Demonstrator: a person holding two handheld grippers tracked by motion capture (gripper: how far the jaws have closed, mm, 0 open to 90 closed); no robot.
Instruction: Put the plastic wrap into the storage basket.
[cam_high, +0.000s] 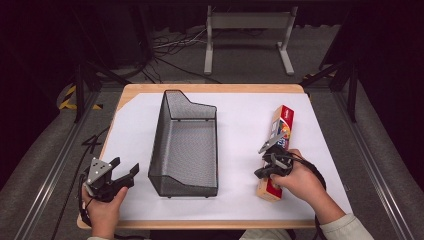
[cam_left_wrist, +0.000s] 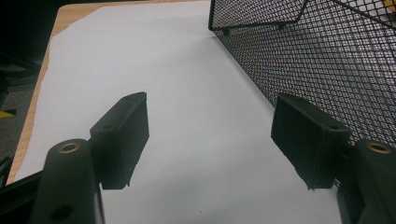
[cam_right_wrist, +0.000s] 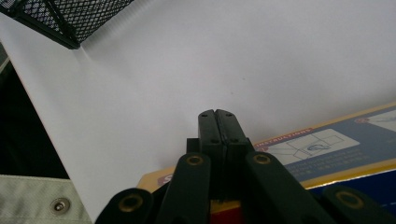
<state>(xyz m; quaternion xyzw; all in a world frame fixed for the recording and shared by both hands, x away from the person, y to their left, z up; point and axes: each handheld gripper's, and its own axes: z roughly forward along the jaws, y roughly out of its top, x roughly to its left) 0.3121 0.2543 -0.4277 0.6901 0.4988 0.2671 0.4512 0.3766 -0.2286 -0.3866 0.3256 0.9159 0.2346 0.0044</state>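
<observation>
A long red, yellow and blue box (cam_high: 283, 123) lies on the white sheet at the right, running away from me. My right gripper (cam_high: 262, 171) sits over its near end, with the hand resting on the box. In the right gripper view the jaws (cam_right_wrist: 216, 114) are pressed together with nothing between them, just above the box's printed face (cam_right_wrist: 336, 149). My left gripper (cam_high: 125, 166) rests at the near left, to the left of the black mesh basket (cam_high: 159, 140). Its jaws (cam_left_wrist: 210, 121) stand wide apart over bare paper, with the basket wall (cam_left_wrist: 327, 60) to their right.
The white sheet (cam_high: 240, 125) covers most of the wooden table (cam_high: 210, 88). The basket stands in the middle, and its corner (cam_right_wrist: 70, 14) shows at the upper left of the right gripper view. Beyond the table are a grey metal stand (cam_high: 247, 35) and floor cables (cam_high: 170, 47).
</observation>
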